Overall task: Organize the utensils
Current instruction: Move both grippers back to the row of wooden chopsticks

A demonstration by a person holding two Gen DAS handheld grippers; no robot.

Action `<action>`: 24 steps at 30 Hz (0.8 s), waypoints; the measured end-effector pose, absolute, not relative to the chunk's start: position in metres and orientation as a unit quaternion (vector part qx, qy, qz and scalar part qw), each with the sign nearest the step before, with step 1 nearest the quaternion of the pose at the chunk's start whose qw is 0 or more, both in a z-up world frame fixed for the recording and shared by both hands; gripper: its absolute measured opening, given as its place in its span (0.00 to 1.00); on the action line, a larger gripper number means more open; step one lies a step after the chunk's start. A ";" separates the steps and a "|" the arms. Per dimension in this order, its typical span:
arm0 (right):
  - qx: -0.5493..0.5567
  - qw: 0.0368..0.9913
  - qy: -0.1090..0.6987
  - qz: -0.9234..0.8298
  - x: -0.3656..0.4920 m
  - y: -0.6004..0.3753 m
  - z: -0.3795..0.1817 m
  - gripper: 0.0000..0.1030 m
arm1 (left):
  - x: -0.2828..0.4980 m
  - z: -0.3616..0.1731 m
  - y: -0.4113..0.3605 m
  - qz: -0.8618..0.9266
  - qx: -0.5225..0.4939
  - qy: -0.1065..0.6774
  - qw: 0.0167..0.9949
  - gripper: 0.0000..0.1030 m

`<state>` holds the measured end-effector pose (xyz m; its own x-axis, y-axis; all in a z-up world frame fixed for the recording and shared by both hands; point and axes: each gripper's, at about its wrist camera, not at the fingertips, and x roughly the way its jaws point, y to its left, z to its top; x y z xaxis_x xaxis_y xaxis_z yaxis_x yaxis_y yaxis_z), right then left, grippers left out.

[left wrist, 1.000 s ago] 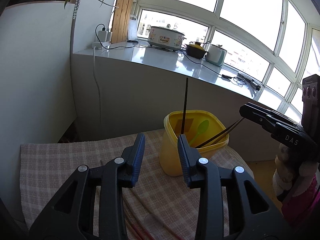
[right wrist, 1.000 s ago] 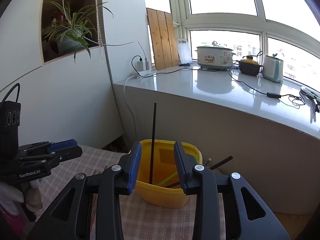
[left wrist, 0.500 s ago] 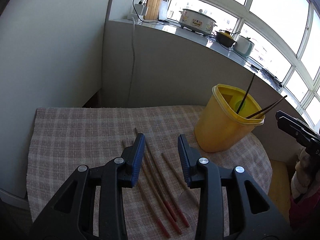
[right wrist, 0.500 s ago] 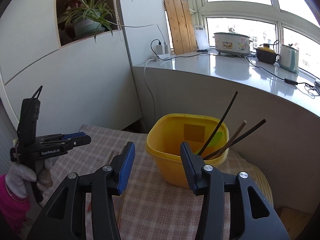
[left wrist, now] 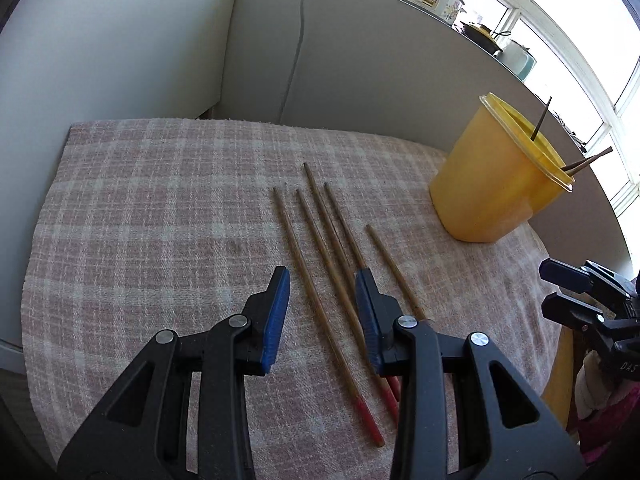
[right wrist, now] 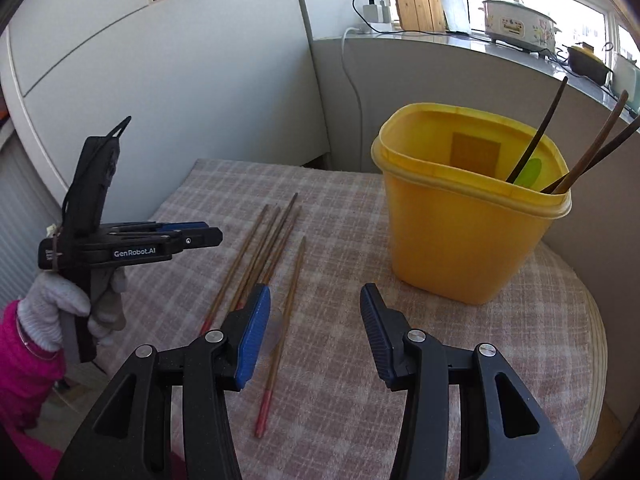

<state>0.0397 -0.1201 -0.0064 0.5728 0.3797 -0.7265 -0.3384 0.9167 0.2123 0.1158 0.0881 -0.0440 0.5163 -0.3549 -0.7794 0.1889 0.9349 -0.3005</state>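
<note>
Several wooden chopsticks (left wrist: 320,232) with red ends lie side by side on the checked cloth (left wrist: 160,200). My left gripper (left wrist: 322,284) hangs open just above them, touching none. In the right wrist view the same chopsticks (right wrist: 260,256) lie left of centre, and one chopstick (right wrist: 286,320) lies apart beside my right gripper (right wrist: 316,296), which is open and holds nothing. The yellow container (right wrist: 460,240) stands ahead to the right and holds dark sticks (right wrist: 536,136) and a green spoon (right wrist: 528,174). The left wrist view shows the container (left wrist: 480,192) at the right.
A gloved hand (right wrist: 72,308) holds the left gripper (right wrist: 200,236) at the left of the right wrist view. White wall panels and a ledge with a cooker (right wrist: 516,20) stand behind the small round table. The cloth's edge drops off at the right (right wrist: 592,320).
Both grippers have tipped down and sunk towards the cloth, so the chopsticks have come into view. The right jaws have widened. The dark stick that stood upright in the container now leans on its rim.
</note>
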 end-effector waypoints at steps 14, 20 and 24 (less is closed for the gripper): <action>0.019 0.842 0.482 0.242 0.051 -0.088 -0.065 0.35 | 0.137 -0.076 0.070 -0.150 -0.067 0.491 0.856 0.33; -0.008 0.841 0.484 0.241 0.056 -0.074 -0.068 0.34 | 0.147 -0.085 0.064 -0.147 -0.064 0.496 0.853 0.33; -0.009 0.837 0.491 0.242 0.066 -0.065 -0.075 0.31 | 0.150 -0.087 0.061 -0.147 -0.062 0.496 0.854 0.33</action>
